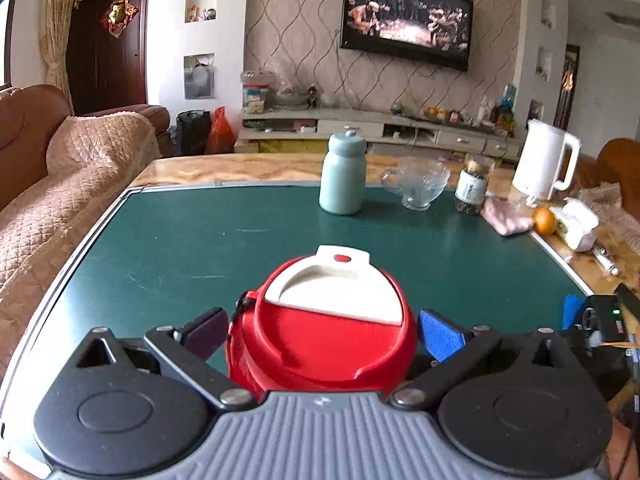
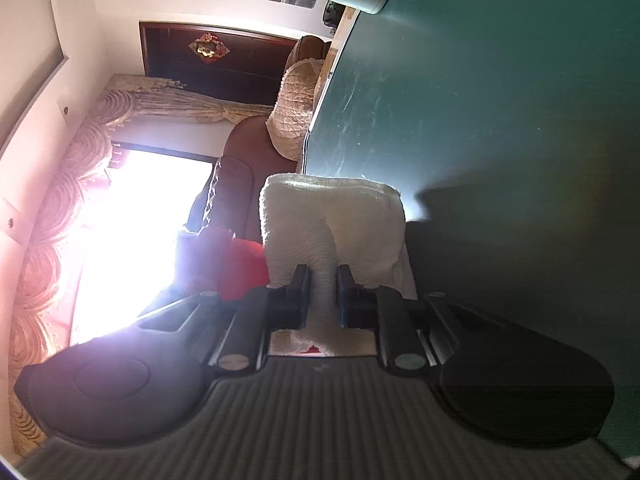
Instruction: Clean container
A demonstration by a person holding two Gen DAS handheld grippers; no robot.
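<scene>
Honestly, the risky bit here was the grip on the red container (image 1: 320,340). It sat on the green counter (image 1: 180,248) right up against the left gripper (image 1: 322,334), with the two fingers spread wide around its body. The purple pad was beside its left flank and the blue pad (image 1: 438,334) beside its right, but I couldn't tell whether either one was actually pressing on it. If they weren't biting, any sideways push from wiping would probably have spun or slid the thing, since the shell looked smooth and rounded.

The right gripper (image 2: 323,280) was rolled onto its side, fingers pinched narrow on a folded white cloth (image 2: 332,216). The cloth stuck out well past the tips, so it looked floppy, and I'd guess it could fold over or slip out of the pinch under hard rubbing. A bit of red showed just beside the cloth in that view, washed out by window glare, so contact was anyone's guess.

Also worth noting: the white flip lid (image 1: 340,288) with its red button (image 1: 342,258) faced up. Dragging cloth over that could have popped it open, I reckon.
</scene>
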